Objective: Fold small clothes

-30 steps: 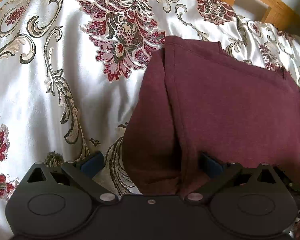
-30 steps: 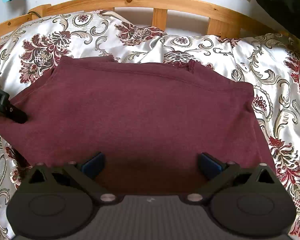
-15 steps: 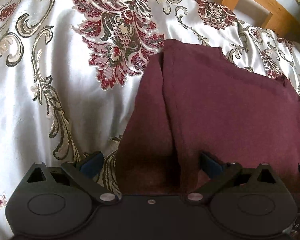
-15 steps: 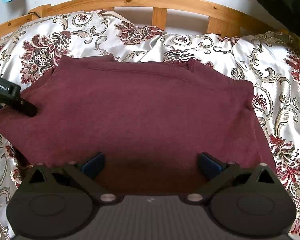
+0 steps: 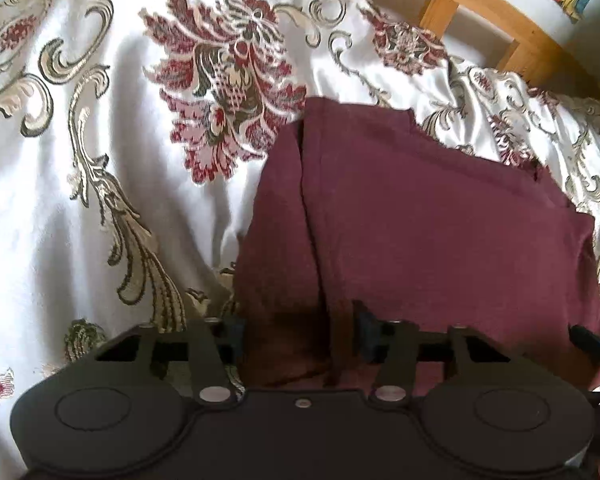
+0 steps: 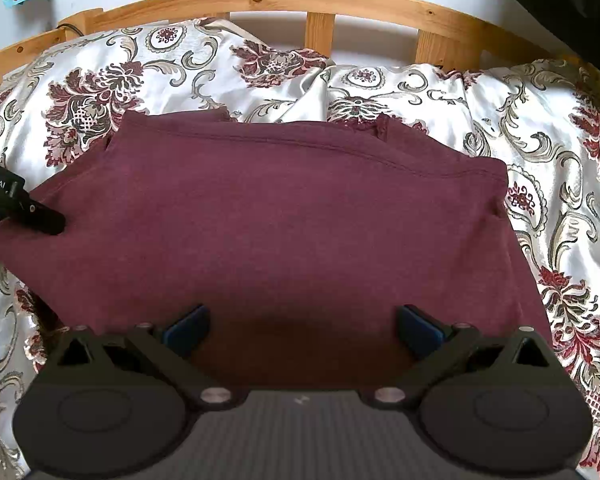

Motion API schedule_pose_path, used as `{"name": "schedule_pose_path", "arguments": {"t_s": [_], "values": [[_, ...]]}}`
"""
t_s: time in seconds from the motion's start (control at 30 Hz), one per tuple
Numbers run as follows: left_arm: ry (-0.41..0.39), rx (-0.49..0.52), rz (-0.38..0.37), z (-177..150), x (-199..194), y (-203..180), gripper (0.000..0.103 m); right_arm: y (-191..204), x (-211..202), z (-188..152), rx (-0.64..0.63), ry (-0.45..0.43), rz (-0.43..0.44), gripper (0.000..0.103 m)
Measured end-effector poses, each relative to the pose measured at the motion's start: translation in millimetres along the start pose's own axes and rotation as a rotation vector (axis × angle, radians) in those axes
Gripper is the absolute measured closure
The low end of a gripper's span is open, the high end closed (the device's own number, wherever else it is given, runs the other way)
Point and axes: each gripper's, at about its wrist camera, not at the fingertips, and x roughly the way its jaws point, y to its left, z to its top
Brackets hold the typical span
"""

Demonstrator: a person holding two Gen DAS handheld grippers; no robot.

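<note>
Maroon garment (image 6: pixel 284 224) lies spread flat across the floral bedspread (image 5: pixel 100 160), partly folded, near the wooden bed frame (image 6: pixel 320 0), and both grippers sit at its near edge. Left gripper (image 5: pixel 298 336) has its jaws drawn in narrow around the doubled left-hand layers, with cloth bunched between the blue pads, so it looks to be pinching that fold, though the contact itself is in shadow. Right gripper (image 6: pixel 302 326) hangs wide over the middle of the near hem, gripping nothing. My read: to fold cleanly, the right should close on the hem too, then both lift level and together, so the cloth carries over without twisting.
</note>
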Motion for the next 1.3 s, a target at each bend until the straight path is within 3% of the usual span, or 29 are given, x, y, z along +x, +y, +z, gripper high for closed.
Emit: {"name": "schedule_pose_path", "arguments": {"t_s": [0.07,0.6,0.83,1.07,1.3], "values": [[-0.018,0.016,-0.003,-1,-4,-2,0.065,-4,-4,2,0.02,0.016,0.015,0.0],[-0.114,0.168,0.065,-14,-29,-29,0.081,-27,-19,6,0.121,0.05,0.05,0.0],[-0.124,0.264,0.158,-15,-36,-63,0.087,-64,-29,9,0.325,0.033,0.112,0.0],[-0.162,0.133,0.042,3,-54,-78,0.09,-94,-42,11,0.441,-0.014,0.182,0.0],[-0.226,0.237,-0.054,16,-75,-151,0.091,-141,-66,15,0.528,-0.125,0.1,0.0]]}}
